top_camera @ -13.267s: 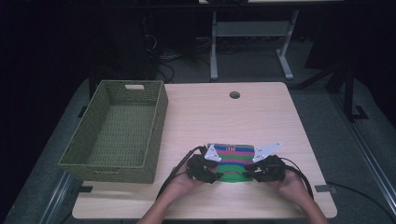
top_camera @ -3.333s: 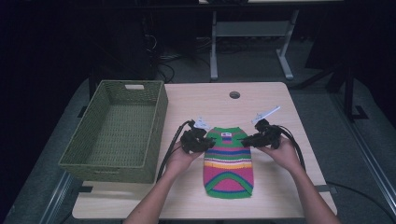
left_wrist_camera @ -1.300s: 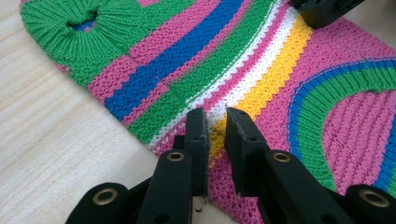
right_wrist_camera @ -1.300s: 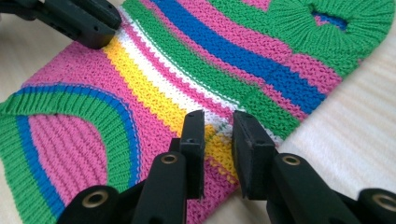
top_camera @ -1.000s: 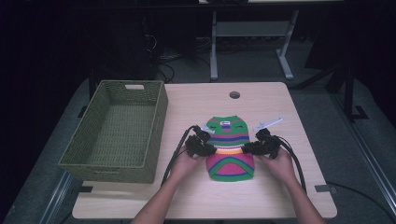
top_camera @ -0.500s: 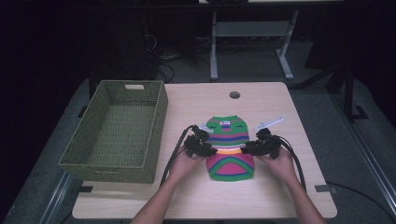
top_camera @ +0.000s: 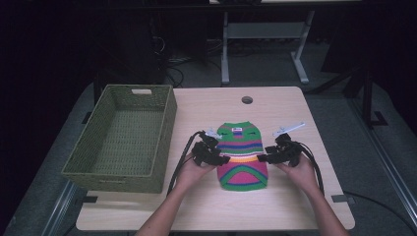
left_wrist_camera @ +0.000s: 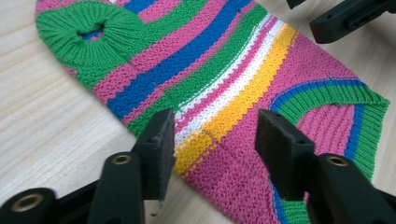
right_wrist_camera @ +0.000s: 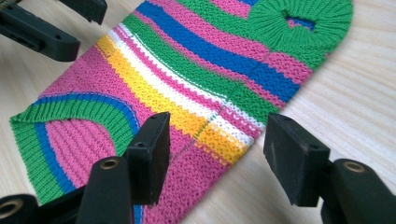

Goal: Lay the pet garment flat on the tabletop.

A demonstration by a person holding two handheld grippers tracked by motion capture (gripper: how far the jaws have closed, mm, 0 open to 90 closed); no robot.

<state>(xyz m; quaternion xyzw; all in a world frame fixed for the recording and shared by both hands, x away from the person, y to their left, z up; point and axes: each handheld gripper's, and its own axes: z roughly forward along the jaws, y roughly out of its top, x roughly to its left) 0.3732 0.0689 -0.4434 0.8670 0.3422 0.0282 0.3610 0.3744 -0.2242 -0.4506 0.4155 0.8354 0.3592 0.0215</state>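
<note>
Here, a small striped sweater point(top_camera: 243, 156) is laid flat on the wooden table point(top_camera: 295, 216), near the front edge and to the right of the green woven basket point(top_camera: 123, 140). It is folded, so that the green hem point(top_camera: 244, 174) is seen on top of the pink part. The collar end is pointed away from the person.

The left gripper point(top_camera: 222, 160) is held at the left edge of the sweater, and the right gripper point(top_camera: 263, 158) at the right edge, both about at the yellow stripe point(top_camera: 244, 158). The jaws of the 2 grippers have just been opening. In the left gripper view, the left gripper point(left_wrist_camera: 215, 140) is seen parted, and the sweater point(left_wrist_camera: 224, 79) edge lies between the pads point(left_wrist_camera: 163, 149), but it is not pressed by them. In the right gripper view, the right gripper point(right_wrist_camera: 217, 154) is parted too, with the sweater point(right_wrist_camera: 196, 79) edge between the pads point(right_wrist_camera: 156, 156), and nothing is gripped. The fabric is left lying loose on the table.
</note>
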